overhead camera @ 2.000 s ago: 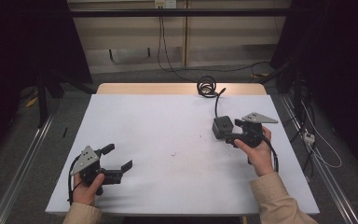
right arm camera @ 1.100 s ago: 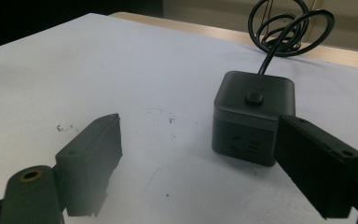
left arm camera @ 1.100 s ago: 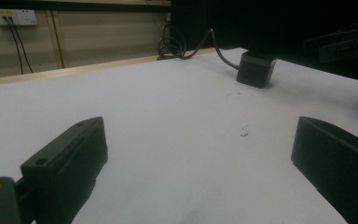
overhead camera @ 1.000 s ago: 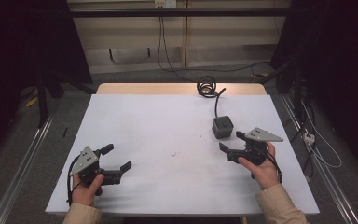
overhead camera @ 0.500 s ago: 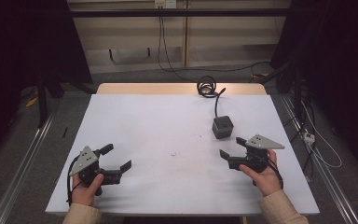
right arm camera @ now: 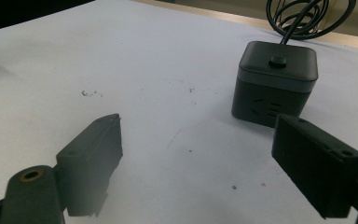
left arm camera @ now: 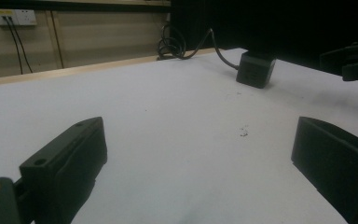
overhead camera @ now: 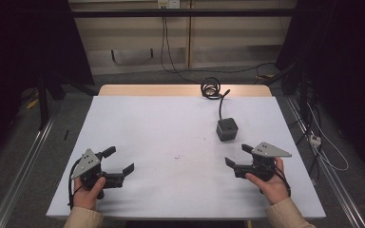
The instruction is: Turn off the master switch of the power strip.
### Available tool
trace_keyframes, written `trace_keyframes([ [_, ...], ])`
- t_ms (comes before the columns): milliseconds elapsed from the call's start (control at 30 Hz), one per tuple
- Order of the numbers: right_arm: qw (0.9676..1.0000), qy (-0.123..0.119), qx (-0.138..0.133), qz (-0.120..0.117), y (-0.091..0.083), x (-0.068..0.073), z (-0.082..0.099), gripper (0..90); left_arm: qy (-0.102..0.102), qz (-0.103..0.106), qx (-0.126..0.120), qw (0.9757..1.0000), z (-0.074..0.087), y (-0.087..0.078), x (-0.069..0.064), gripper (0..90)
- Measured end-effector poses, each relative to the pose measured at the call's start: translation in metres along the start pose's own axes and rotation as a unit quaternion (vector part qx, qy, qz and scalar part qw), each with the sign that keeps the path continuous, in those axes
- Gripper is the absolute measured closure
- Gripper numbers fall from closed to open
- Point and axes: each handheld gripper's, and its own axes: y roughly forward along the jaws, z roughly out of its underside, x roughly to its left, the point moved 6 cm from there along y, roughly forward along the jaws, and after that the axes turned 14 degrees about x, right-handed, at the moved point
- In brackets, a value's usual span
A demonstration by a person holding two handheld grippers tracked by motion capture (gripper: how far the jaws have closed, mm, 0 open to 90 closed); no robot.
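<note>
White table point(overhead camera: 171, 128): a flat, pale work surface with a bare wooden strip along its far edge; faint scuffs and a few dark specks point(left arm camera: 243, 133) mark its middle.

My left gripper point(overhead camera: 119, 162): held in my left hand point(overhead camera: 88, 190) at the near left corner of the table, grey three-cornered plate on top, black cable trailing down by my wrist. Its jaws stand wide apart with nothing between them; in the left gripper view bare table lies in the gap.

My right gripper point(overhead camera: 237, 156): held in my right hand point(overhead camera: 268, 183) at the near right of the table, pointing left and slightly away from me. Its jaws too are spread and empty; in the right gripper view point(right arm camera: 196, 163) the gap frames white table, and the right-hand jaw overlaps the lower corner of the cube in the picture without closing on it.

Black cube point(overhead camera: 227, 129): a small, dark grey-to-black power-socket block with rounded edges, standing upright on the table just beyond my right gripper and apart from it. Its top point(right arm camera: 279, 58) carries one round raised button at the centre; a lighter seam runs around it below the top, and the side facing my right gripper shows socket slots point(right arm camera: 265, 105).

Cord point(overhead camera: 221, 102): black, leaving the cube's far side and ending in a loose coil point(overhead camera: 210, 88) at the table's far edge.
</note>
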Motion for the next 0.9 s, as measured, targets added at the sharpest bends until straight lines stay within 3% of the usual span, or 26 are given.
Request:
trace_keyframes([
  [900, 0.9999, -0.007, 0.015, 0.004, -0.011, 0.000, 0.025, 15.6, -0.001, 0.000, 0.003, 1.0000, 0.000, 0.001, -0.001, 3.2],
])
